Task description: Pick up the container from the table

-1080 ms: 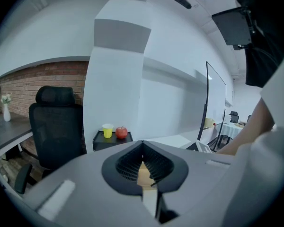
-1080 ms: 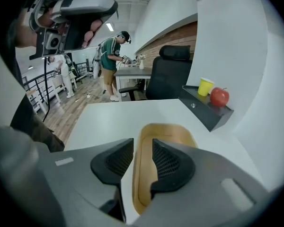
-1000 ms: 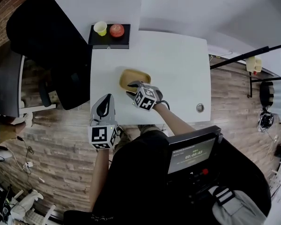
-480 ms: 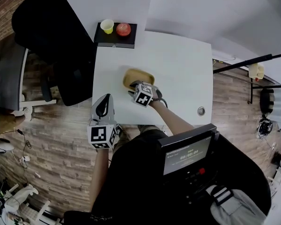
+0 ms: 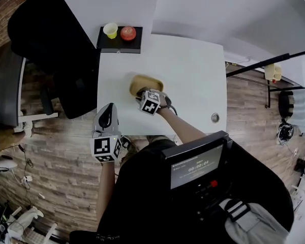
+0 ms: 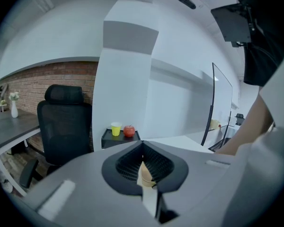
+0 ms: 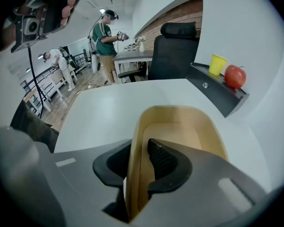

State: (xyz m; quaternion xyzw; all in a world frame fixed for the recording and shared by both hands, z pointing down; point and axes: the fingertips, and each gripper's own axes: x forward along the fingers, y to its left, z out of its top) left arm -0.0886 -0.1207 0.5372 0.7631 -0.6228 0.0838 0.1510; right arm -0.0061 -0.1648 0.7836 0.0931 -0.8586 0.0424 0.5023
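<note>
Straddling the near wall of the tan container, your right claw has one jaw inside and one outside. Its jaws have just been closing and stand partly apart. The container sits on the white table, toward your side. Your left claw, closed tight and empty, hangs at the table's near left corner.

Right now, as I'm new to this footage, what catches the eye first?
A tan oval shallow container sits on the white table, its near rim between the right tongs, whose jaws have just been closing. At the table's far edge, a small yellow cup and a red apple stand on a black tray.
</note>
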